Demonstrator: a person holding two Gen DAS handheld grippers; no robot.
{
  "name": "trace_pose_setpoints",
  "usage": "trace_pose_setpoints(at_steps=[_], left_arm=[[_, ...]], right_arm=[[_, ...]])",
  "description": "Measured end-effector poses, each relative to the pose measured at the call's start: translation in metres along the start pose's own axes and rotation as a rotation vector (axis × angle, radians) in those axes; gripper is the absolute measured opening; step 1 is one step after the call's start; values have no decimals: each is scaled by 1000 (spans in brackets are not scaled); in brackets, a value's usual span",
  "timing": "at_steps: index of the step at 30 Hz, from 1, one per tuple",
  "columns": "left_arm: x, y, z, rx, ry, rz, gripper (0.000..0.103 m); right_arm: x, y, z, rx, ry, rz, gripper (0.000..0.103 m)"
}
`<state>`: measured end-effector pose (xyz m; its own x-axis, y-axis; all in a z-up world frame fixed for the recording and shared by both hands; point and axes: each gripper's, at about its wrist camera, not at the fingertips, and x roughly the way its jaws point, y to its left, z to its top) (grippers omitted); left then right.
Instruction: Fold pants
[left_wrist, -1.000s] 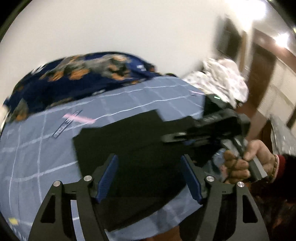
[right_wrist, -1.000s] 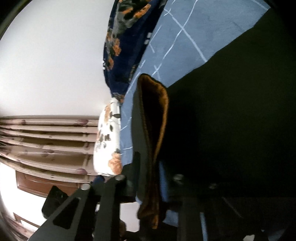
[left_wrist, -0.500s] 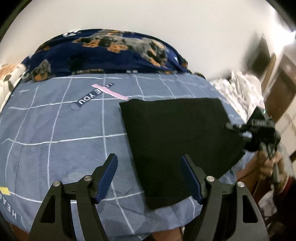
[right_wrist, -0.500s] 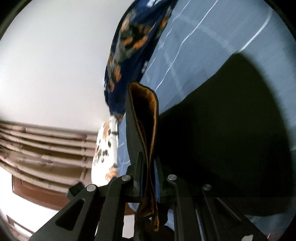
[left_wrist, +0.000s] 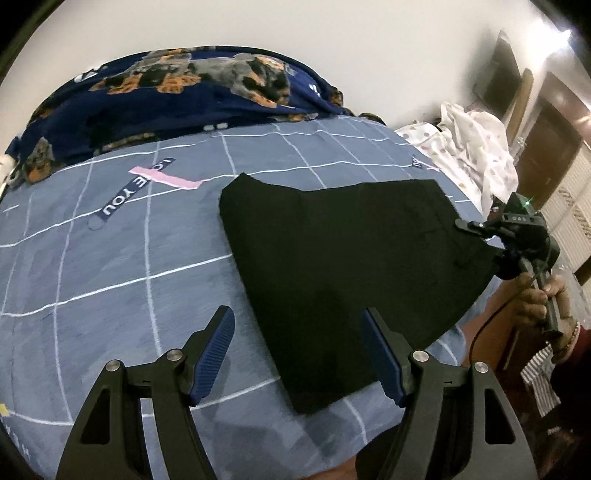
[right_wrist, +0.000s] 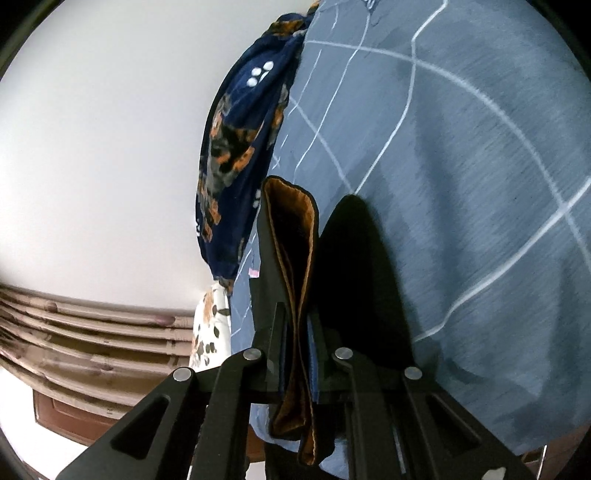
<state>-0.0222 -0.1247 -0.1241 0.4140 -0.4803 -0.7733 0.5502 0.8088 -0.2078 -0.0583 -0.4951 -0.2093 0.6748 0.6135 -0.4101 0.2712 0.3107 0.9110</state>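
Right gripper (right_wrist: 297, 354) clamped pants (left_wrist: 343, 266) edge, mid-fold; left gripper (left_wrist: 299, 354) hung open above near corner. Next likely: lay edge flat.

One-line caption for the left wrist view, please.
Open left gripper above black pants; right gripper pinches their far edge.

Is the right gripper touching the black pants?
Touching. The right wrist view shows the right gripper with both pads clamped on a folded edge of the black pants.
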Motion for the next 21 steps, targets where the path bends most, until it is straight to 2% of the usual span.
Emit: trace_pose_setpoints(at_steps=[5, 8, 11, 13, 17, 21], left_arm=[[16, -9, 7, 19, -9, -38, 71], [32, -7, 8, 2, 29, -51, 71], [42, -1, 6, -37, 63, -76, 71], [43, 1, 6, -50, 66, -87, 71], [39, 3, 5, -54, 57, -100, 71], [40, 3, 3, -59, 61, -104, 71]], right_arm=[[3, -20, 4, 17, 3, -38, 10], [0, -24, 4, 22, 7, -28, 10], [-23, -16, 4, 20, -42, -28, 13], [-44, -3, 0, -8, -71, 7, 13], [-62, 20, -31, -36, 1, 119, 13], [-50, 6, -63, 25, 80, 60, 14]])
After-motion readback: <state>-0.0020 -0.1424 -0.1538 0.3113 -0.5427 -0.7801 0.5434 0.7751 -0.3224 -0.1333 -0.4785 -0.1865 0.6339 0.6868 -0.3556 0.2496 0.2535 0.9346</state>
